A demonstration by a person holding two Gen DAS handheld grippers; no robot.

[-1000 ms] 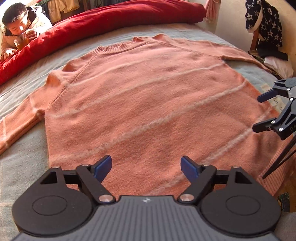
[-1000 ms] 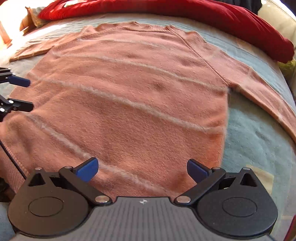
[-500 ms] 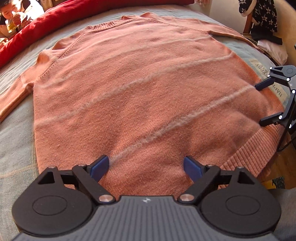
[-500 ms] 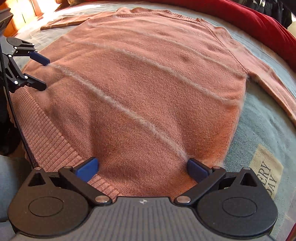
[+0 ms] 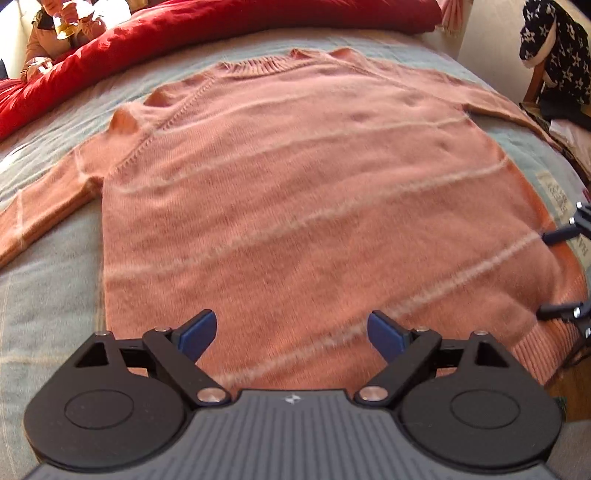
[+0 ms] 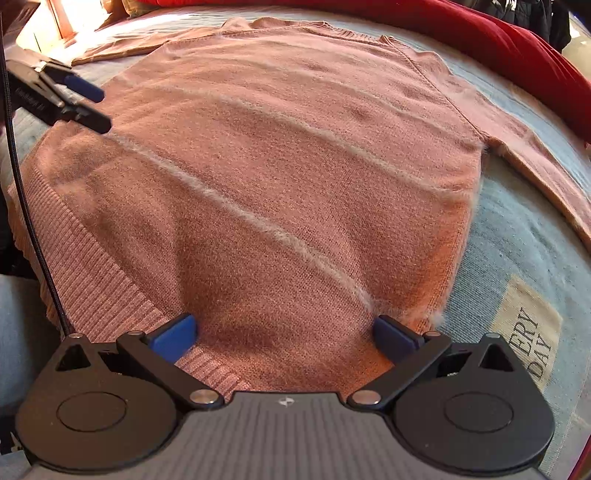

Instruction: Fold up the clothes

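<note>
A salmon-pink sweater (image 5: 295,177) with pale stripes lies spread flat, face up, on the bed, sleeves out to both sides. My left gripper (image 5: 293,332) is open above its lower body, nothing between the blue pads. The right gripper (image 5: 561,275) shows at the right edge of the left wrist view, by the sweater's side seam. In the right wrist view the sweater (image 6: 280,147) fills the frame. My right gripper (image 6: 284,334) stands open over the ribbed hem (image 6: 99,273) near the lower right corner. The left gripper (image 6: 86,107) appears at upper left, jaws apart.
A red duvet (image 5: 207,26) lies along the far side of the grey-blue bed cover (image 5: 44,288). A person (image 5: 59,29) sits at upper left. A star-patterned garment (image 5: 554,44) hangs at right. A printed patch (image 6: 528,332) marks the cover; a black cable (image 6: 26,206) runs on the left.
The left gripper has drawn back and tilted up, so more of the neckline and duvet shows. The right gripper has edged closer to the sweater's lower right corner. Both stay open.
</note>
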